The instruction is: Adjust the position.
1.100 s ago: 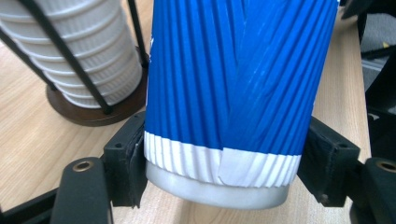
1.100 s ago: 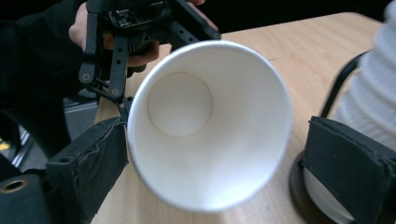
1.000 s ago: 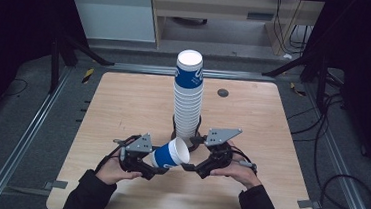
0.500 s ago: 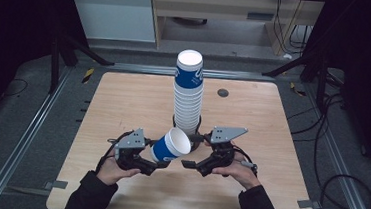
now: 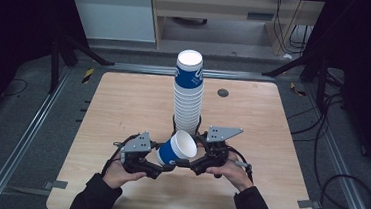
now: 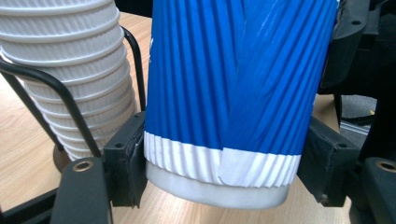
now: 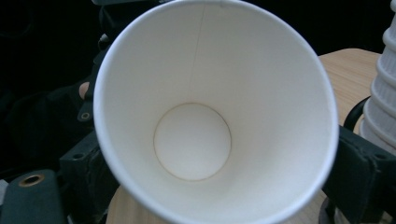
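A blue ribbed paper cup (image 5: 172, 151) with a white inside is held tilted above the table's front, its mouth toward the upper right. My left gripper (image 5: 164, 166) is shut on its lower body; in the left gripper view the pads (image 6: 122, 163) press the cup (image 6: 224, 93) just above its white base. My right gripper (image 5: 190, 161) stands at the mouth. Its jaws have just been closing, and in the right gripper view they touch both sides of the cup's rim (image 7: 332, 121). Behind stands a tall stack of cups (image 5: 188, 89).
The stack (image 6: 70, 70) sits in a black wire holder (image 6: 56, 88) close behind the held cup and shows again as a stack (image 7: 385, 93) at the right gripper view's right edge. The wooden table (image 5: 123, 104) has a small dark disc (image 5: 223, 92) at the back right.
The cup has tipped from lying sideways to mouth up and to the right. My right gripper's jaws have come in onto its rim. Both hands stayed in place.
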`<act>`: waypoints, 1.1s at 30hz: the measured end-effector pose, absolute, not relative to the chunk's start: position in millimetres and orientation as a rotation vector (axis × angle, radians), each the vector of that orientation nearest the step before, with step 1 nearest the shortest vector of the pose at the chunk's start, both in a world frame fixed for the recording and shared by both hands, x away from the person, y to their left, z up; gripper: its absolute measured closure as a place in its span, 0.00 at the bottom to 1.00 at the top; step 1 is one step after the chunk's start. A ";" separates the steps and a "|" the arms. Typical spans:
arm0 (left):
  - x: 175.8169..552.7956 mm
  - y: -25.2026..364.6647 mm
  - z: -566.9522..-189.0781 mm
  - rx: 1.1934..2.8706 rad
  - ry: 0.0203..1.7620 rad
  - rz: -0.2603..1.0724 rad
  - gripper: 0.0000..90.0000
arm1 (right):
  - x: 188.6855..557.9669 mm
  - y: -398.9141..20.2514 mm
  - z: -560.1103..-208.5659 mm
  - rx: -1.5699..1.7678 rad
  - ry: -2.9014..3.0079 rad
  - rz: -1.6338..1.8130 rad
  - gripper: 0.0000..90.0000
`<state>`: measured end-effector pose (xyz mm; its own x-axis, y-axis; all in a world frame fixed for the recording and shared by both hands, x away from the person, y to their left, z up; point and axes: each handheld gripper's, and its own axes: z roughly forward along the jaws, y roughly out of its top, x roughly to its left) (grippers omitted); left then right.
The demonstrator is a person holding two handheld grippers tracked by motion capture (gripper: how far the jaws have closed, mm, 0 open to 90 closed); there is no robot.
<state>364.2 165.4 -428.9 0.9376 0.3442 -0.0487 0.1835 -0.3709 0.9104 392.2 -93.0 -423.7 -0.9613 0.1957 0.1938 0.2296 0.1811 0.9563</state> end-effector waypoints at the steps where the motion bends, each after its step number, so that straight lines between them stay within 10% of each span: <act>1: 364.0 164.9 -429.2 1.961 0.383 0.184 0.30 | 392.4 -92.6 -423.9 -0.432 -2.387 -1.944 0.14; 33: 361.8 175.4 -433.1 2.016 0.446 0.214 0.21 | 384.5 -105.5 -410.5 -0.422 -2.428 -2.015 0.23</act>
<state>361.8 175.4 -433.1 0.9156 0.4002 -0.0395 0.2195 -0.4150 0.8829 384.5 -105.5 -410.5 -0.9641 0.2282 0.1360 0.1757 0.1638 0.9707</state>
